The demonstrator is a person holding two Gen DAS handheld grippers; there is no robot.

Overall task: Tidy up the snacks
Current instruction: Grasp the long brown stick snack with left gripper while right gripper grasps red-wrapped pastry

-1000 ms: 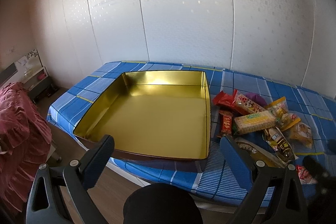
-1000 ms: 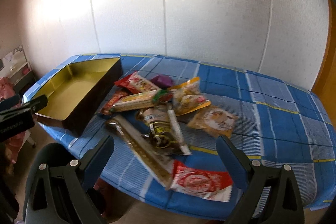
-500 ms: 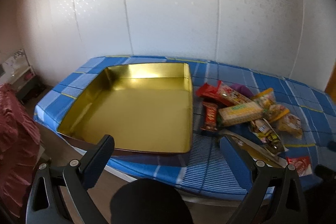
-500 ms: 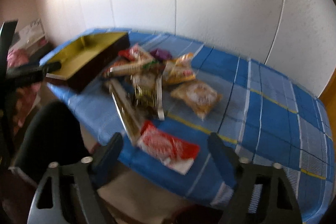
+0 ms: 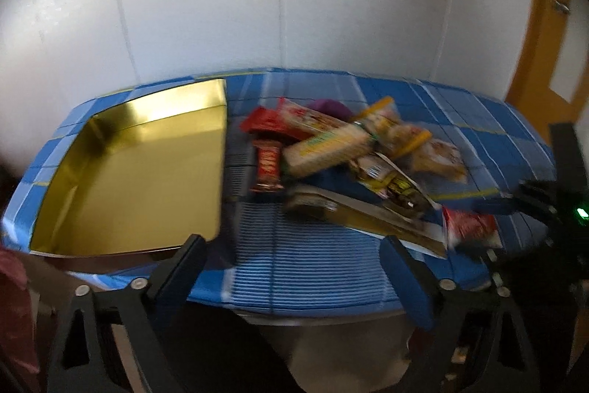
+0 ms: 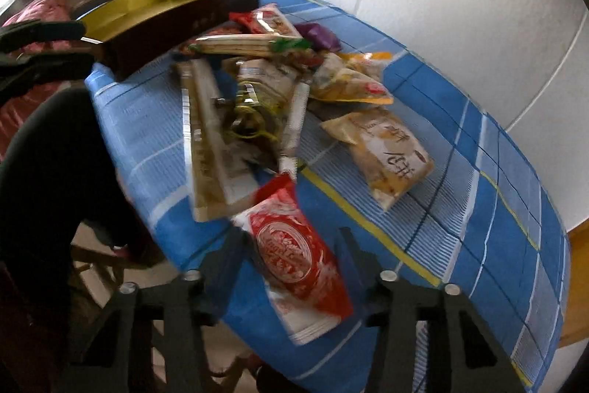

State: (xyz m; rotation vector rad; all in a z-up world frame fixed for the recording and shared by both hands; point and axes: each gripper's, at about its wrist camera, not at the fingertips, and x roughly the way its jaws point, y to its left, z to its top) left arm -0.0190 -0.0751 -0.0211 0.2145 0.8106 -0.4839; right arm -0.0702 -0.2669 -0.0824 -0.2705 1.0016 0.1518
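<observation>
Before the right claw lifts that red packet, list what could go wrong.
1. The red packet lies at the table edge between the right claw, whose jaws have just been closing; a poor pinch could drop it to the floor.
2. The long gold packet lies against it and overhangs the edge, so it may be dragged off.
3. Both views are blurred; aim may be off.

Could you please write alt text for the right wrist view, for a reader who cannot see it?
The right claw, its jaws just closing, straddles a red snack packet at the near edge of a blue checked tablecloth. Beyond lie piled snacks and a gold tin.
</observation>
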